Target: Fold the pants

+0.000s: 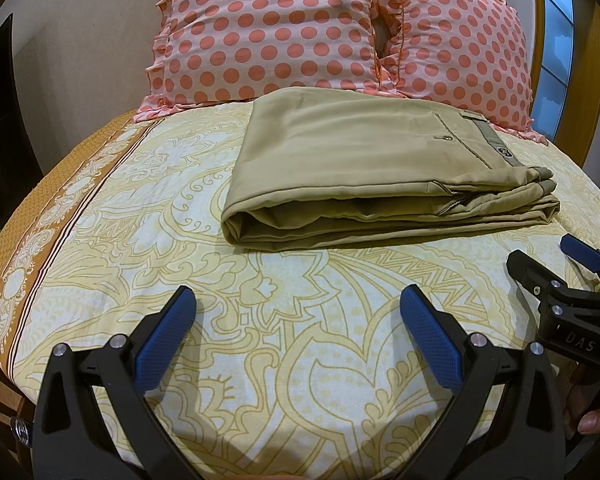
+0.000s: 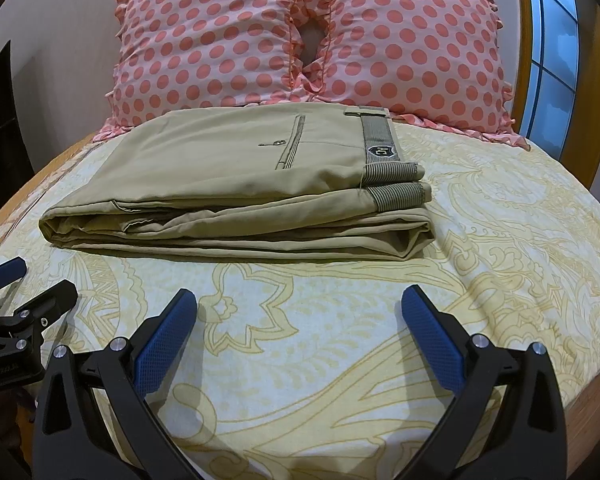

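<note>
Khaki pants [image 1: 364, 164] lie folded in a flat stack on the bed, waistband to the right, back pocket with a button on top. They also show in the right wrist view [image 2: 236, 184]. My left gripper [image 1: 298, 300] is open and empty, hovering over the sheet a short way in front of the pants. My right gripper [image 2: 299, 300] is open and empty too, in front of the stack's right half. The right gripper shows at the right edge of the left wrist view [image 1: 540, 256]; the left gripper shows at the left edge of the right wrist view [image 2: 28, 280].
The bed has a yellow floral sheet [image 1: 300, 360] with an orange patterned border [image 1: 40, 260] on the left. Two pink polka-dot pillows [image 1: 268, 28] [image 2: 412, 40] stand right behind the pants. A wooden headboard and window [image 2: 552, 40] are at the right.
</note>
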A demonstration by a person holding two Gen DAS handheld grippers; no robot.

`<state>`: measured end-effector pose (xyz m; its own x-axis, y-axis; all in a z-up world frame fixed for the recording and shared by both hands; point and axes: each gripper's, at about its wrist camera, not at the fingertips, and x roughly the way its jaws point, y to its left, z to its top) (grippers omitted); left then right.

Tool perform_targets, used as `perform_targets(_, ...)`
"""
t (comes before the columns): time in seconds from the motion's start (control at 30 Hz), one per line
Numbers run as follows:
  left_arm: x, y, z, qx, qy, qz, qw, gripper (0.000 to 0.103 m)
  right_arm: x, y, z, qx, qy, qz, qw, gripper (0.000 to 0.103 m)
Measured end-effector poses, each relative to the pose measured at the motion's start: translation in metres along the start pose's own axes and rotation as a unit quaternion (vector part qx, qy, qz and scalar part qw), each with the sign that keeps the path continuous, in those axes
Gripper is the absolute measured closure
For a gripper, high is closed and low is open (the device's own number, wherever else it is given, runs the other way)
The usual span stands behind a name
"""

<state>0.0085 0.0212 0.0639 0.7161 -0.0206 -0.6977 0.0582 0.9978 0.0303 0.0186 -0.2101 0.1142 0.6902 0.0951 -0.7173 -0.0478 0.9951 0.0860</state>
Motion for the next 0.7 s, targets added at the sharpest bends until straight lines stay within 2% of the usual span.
perform_targets(0.7,0.0002,0.0007,0.0008,0.000,-0.003,-0.001,1.0000,0.002,0.0008,-0.0001,0.0003,0.000,-0.001,0.000,1.000,0.001)
